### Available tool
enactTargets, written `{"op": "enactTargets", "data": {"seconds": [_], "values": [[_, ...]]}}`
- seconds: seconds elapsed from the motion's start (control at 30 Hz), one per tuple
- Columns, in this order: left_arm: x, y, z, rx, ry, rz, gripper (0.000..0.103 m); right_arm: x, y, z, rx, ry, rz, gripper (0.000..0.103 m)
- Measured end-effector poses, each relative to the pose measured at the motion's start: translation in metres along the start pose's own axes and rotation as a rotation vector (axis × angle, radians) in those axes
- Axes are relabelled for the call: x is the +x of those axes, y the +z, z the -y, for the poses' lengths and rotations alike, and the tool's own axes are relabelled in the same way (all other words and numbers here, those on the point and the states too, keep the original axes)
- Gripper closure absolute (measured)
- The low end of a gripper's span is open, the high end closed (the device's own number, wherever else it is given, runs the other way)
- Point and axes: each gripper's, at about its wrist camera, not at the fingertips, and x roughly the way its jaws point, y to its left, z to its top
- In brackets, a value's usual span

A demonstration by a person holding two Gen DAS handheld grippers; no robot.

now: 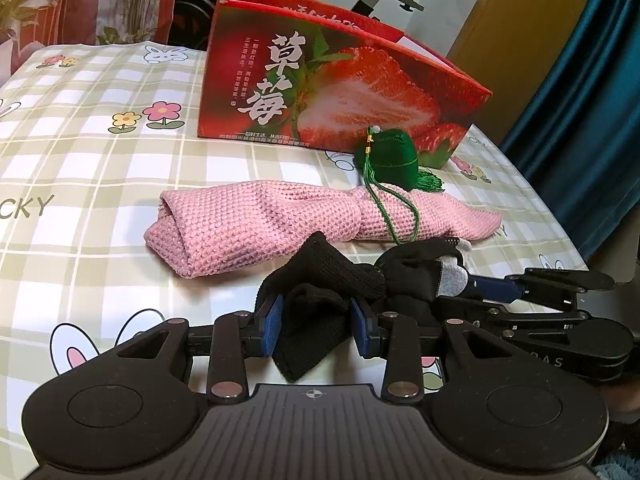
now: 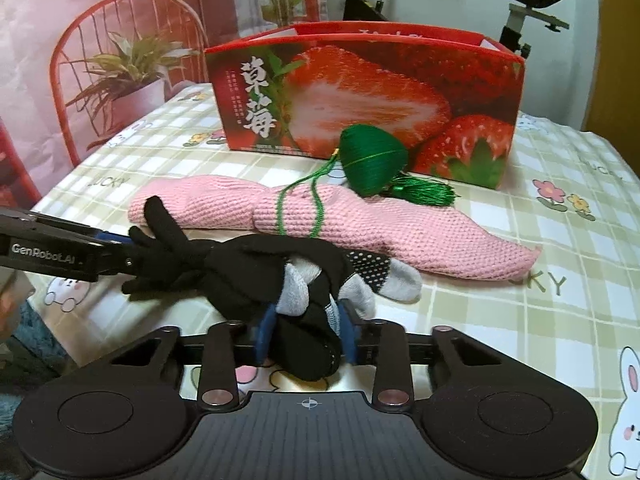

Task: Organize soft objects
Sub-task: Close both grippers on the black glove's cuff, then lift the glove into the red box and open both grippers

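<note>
Left wrist view: left gripper (image 1: 316, 330) had its blue-padded fingers (image 1: 273, 326) pinching a fold of the black knit glove (image 1: 320, 280) low over the tabletop (image 1: 100, 168). Right gripper (image 1: 496, 286) came in from the right edge of this view, its fingers closed on the other end of the same dark bundle. No earlier picture to compare.

Right wrist view: right gripper (image 2: 306, 338) fingers (image 2: 266, 332) pressed on a black-and-grey sock (image 2: 316, 300) with a white-dotted sole patch, tangled with the black knit glove (image 2: 176, 252). Left gripper (image 2: 120, 254) entered from the left, clamped on the glove's end.

Surroundings: just behind the bundle lay a pink knit cloth (image 2: 320, 216), loosely rolled, coarse stitch, long and tapering to the right. A green thread-wound sachet (image 2: 372, 160), roughly conical, rested against the cloth's far edge; its green cord (image 2: 316, 208) looped over the pink knit and its tassel (image 2: 424, 194) lay beside it. Behind that stood a red cardboard strawberry box (image 2: 360, 92), open-topped, glossy print with Chinese lettering. Tabletop covered in a glossy checked sheet, green and white, with rabbits and flowers. An exercise bike (image 2: 516, 12) stood beyond the box; a teal curtain (image 1: 588, 112) hung at right.
</note>
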Motion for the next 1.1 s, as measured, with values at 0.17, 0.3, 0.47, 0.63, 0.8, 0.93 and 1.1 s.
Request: {"op": "enactTargets", "data": {"seconds": [0.17,0.3,0.47,0.63,0.8,0.93,1.1], "values": [[-0.001,0.0,0.0,-0.002,-0.001,0.001,0.065,-0.001,-0.002,0.001,0.024,0.022,0.004,0.084],[-0.001,-0.001,0.0,-0.008,-0.001,0.0,0.065,-0.002,-0.003,0.003,0.045,0.037,0.008,0.087],[-0.002,-0.001,0.0,-0.004,0.005,0.001,0.066,-0.002,-0.004,0.004,0.071,0.072,0.015,0.091],[-0.004,-0.003,-0.003,-0.022,-0.001,0.002,0.073,-0.001,-0.006,0.001,0.081,0.107,0.024,0.092],[-0.007,-0.004,-0.003,-0.025,-0.015,0.007,0.085,-0.003,-0.007,-0.002,0.079,0.113,0.039,0.092],[-0.01,-0.004,-0.001,-0.016,-0.015,0.014,0.089,-0.008,-0.006,-0.003,0.067,0.109,0.063,0.093],[-0.016,-0.004,0.0,-0.007,-0.02,0.034,0.09,-0.015,-0.006,-0.001,0.072,0.093,0.095,0.093]]}}
